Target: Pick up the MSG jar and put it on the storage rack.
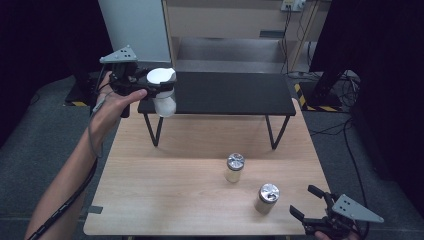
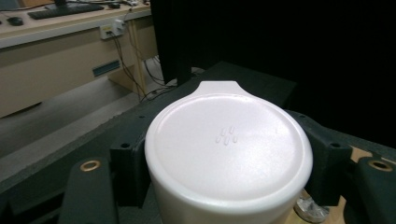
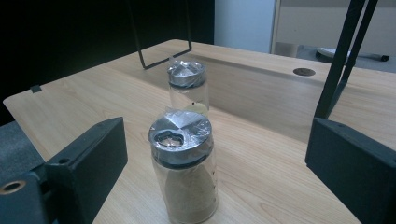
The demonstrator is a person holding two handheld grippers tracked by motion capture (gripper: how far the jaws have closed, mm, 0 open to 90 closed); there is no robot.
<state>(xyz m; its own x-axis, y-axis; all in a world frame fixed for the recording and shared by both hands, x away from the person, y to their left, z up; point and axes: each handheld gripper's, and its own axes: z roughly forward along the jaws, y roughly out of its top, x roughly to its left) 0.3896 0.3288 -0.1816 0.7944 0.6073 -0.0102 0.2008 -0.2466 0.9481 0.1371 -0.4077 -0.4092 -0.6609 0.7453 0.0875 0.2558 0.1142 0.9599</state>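
High view shows the white plastic jar with a flat white lid (image 1: 163, 91) held in the air at the left end of the black metal shelf (image 1: 230, 93), clamped between the jaws of the left gripper (image 1: 159, 86). Farther away, the right gripper (image 1: 306, 201) rests with jaws wide apart and nothing between them, near a glass shaker with a silver cap (image 1: 267, 198) on the light wooden table (image 1: 165, 185).

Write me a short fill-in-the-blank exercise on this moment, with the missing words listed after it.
1. The left gripper is shut on a ____ container with a flat lid.
2. That container is held beside the left end of the black ____.
3. ____ shaker jars with metal caps stand on the wooden table.
4. The right gripper is ____, its jaws apart beside the nearer jar.

Missing words: white; shelf; Two; open
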